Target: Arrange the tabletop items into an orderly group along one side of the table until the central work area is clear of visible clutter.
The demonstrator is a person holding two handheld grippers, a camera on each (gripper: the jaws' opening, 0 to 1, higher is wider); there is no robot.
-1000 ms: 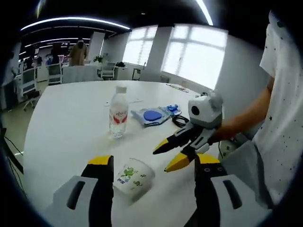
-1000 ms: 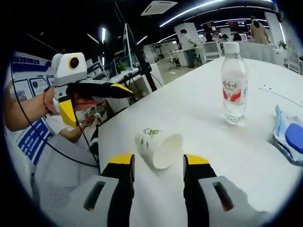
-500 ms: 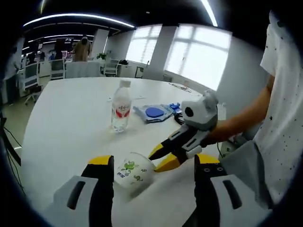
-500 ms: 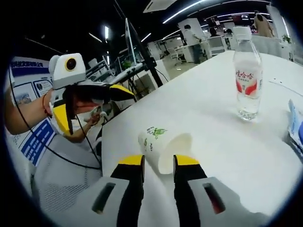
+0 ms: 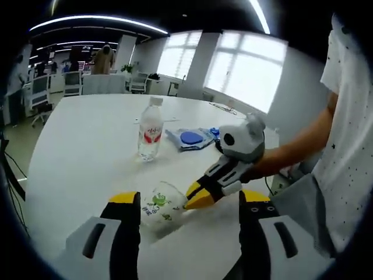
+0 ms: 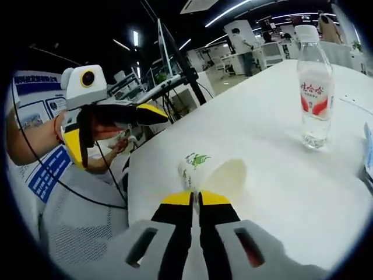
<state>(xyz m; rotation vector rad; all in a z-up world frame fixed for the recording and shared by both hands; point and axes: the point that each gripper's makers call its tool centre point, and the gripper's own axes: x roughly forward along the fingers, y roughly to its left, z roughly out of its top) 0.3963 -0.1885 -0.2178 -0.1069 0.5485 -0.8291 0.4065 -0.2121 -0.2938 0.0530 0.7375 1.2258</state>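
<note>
On table [image 6: 280,186], right gripper [image 6: 195,198] clamps cup [image 6: 213,173] rim; left gripper [image 5: 189,198] wide open.

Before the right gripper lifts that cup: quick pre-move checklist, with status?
1. Right gripper closed on the paper cup: ok, the jaws are nearly together on the cup's rim wall.
2. Grip firm enough to lift: cannot tell, only a thin bit of rim is pinched.
3. Cup orientation: not ok, it lies on its side on the table with the mouth toward the right gripper.
4. Left gripper out of the way: ok, it is open and holds nothing, with the cup lying near its left jaw.
5. Water bottle clear of the lift: ok, upright and apart from the cup.
6. Blue pouch clear: ok, it lies beyond the bottle.
</note>
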